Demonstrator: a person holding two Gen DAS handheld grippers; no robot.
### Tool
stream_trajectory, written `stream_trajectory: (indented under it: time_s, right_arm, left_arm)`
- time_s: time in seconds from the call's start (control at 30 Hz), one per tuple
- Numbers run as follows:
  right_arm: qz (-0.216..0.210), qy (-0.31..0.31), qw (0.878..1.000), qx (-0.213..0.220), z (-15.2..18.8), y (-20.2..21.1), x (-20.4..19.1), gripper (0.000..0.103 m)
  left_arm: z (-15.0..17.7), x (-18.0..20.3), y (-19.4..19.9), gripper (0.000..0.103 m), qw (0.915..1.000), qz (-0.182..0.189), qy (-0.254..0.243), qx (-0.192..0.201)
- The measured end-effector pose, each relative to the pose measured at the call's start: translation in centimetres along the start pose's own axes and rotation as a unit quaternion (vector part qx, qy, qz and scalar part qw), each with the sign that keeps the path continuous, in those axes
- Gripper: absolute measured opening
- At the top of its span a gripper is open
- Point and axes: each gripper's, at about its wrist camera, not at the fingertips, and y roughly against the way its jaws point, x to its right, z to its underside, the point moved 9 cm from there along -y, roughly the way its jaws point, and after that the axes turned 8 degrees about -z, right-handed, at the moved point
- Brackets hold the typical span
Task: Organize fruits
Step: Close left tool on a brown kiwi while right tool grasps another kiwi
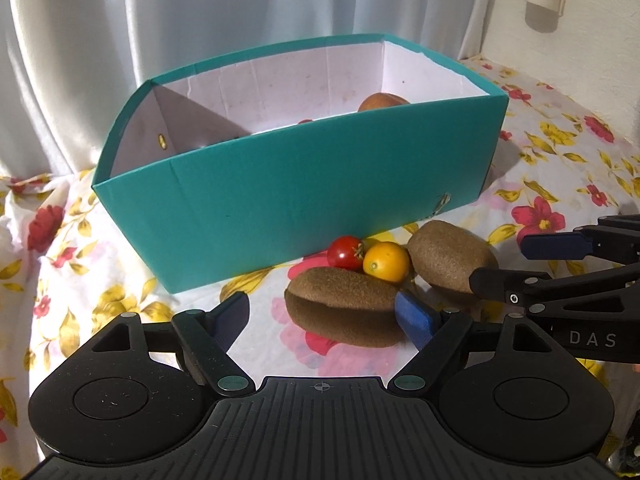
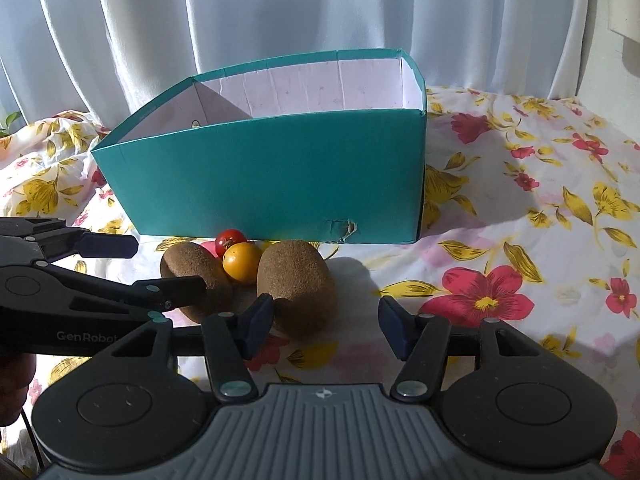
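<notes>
Two brown kiwis, a red cherry tomato [image 1: 345, 252] and a yellow cherry tomato [image 1: 386, 261] lie together in front of a teal box [image 1: 280, 184]. My left gripper [image 1: 324, 316] is open, with the nearer kiwi [image 1: 344, 304] just ahead between its fingers. My right gripper [image 2: 326, 326] is open, with the other kiwi [image 2: 298, 280] just ahead near its left finger. In the right wrist view the left kiwi [image 2: 196, 266], red tomato [image 2: 230, 238] and yellow tomato [image 2: 241, 261] also show. An orange-brown fruit [image 1: 382, 102] lies inside the box.
The box [image 2: 272, 180] stands on a floral tablecloth [image 2: 520, 240], with a small tear low on its front wall [image 2: 342, 230]. White curtains [image 1: 200, 20] hang behind. Each gripper shows in the other's view, the right [image 1: 560, 280] and the left [image 2: 92, 280].
</notes>
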Motion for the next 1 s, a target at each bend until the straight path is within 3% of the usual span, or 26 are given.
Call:
stream_trajectory:
  time_s: [0.27,1.0]
  right_arm:
    - [-0.026,0.018,0.999,-0.011,0.1,-0.5,-0.9,0.052]
    - [-0.044,0.030,0.998,-0.024,-0.3,-1.9,-0.7,0.053]
  left_arm:
    - [-0.4,-0.6,-1.2,0.087,0.9985,0.041,0.035,-0.008]
    - [-0.1,-1.7,-1.9,0.085,0.9929,0.083,0.068,-0.052]
